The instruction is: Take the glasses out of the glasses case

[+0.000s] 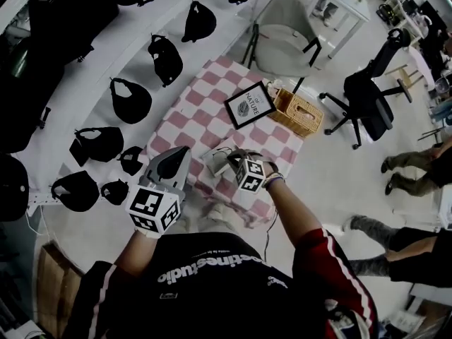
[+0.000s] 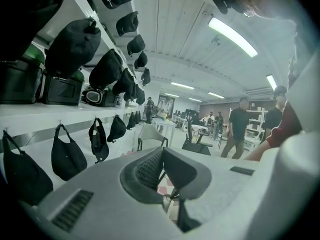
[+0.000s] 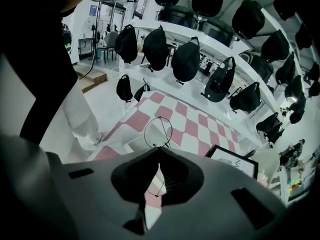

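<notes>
My right gripper (image 3: 159, 153) was pressed together on the glasses (image 3: 159, 132). It pinched the thin wire frame so that one round lens stood up past the tips, clear above the table (image 1: 194, 111). My left gripper (image 2: 162, 154) was closed on nothing and pointed out into the room, giving no support. Just beside my right tool lay what I took for the case (image 1: 214, 162), on the checked cloth. Further back stood a framed picture (image 1: 249, 104) and a wicker basket (image 1: 297, 113), and caps (image 1: 130, 99) hung along the wall. My worry was the hold: so little wire was caught that the frame could pivot or slip out and fall. Squeezing harder could bend it. A quick swing might also knock the lens against the case.
</notes>
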Action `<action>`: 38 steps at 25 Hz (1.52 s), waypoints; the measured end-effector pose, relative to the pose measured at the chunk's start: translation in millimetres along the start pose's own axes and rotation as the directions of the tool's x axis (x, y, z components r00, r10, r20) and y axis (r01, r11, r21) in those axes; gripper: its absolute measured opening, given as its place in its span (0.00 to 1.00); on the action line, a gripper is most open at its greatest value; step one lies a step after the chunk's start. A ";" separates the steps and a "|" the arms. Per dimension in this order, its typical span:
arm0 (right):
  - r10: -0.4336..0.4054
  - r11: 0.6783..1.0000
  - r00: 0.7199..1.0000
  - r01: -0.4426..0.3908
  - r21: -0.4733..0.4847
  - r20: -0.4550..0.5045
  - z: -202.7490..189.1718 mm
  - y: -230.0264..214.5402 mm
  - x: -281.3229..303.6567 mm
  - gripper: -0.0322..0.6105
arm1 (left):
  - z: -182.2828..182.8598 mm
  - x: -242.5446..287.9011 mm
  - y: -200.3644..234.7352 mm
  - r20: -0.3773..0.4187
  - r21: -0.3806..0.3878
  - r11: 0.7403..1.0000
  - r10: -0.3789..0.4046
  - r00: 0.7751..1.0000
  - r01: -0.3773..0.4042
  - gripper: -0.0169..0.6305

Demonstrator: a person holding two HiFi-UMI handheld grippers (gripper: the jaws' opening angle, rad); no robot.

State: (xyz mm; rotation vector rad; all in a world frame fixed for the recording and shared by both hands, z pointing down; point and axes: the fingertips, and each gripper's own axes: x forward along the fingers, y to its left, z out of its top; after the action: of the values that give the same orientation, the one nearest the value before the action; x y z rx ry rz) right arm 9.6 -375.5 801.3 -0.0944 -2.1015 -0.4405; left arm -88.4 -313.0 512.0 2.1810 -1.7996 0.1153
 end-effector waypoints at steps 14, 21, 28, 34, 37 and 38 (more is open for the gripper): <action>-0.186 0.956 0.982 0.189 0.225 -0.032 20.2 1.2 -55.4 0.07 | 16.4 -24.9 18.2 0.013 0.007 0.996 -0.085 0.996 0.085 0.04; -0.289 0.892 0.956 0.288 0.347 -0.051 34.8 11.1 -87.0 0.07 | 19.4 -29.3 24.4 0.023 0.012 0.990 -0.140 0.990 0.140 0.04; -0.377 0.813 0.921 0.380 0.441 -0.098 42.3 22.8 -115.9 0.07 | 21.2 -31.5 28.9 0.027 0.013 0.982 -0.187 0.982 0.186 0.04; -0.419 0.764 0.898 0.428 0.482 -0.133 48.8 43.9 -137.3 0.07 | 20.5 -32.2 26.8 0.016 0.029 0.973 -0.230 0.973 0.230 0.04; -0.447 0.722 0.882 0.454 0.521 -0.149 51.7 52.9 -151.8 0.07 | 22.3 -31.1 19.9 0.014 0.036 0.964 -0.262 0.965 0.262 0.04; -0.457 0.705 0.876 0.462 0.538 -0.152 53.8 56.0 -157.4 0.07 | 22.9 -31.4 17.0 0.014 0.038 0.961 -0.273 0.962 0.272 0.04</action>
State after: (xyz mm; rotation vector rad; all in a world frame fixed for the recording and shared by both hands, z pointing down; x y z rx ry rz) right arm 65.2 -288.1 659.6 0.8011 -2.1529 -0.0852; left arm -114.5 -292.7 485.3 2.4378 -1.4971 0.0655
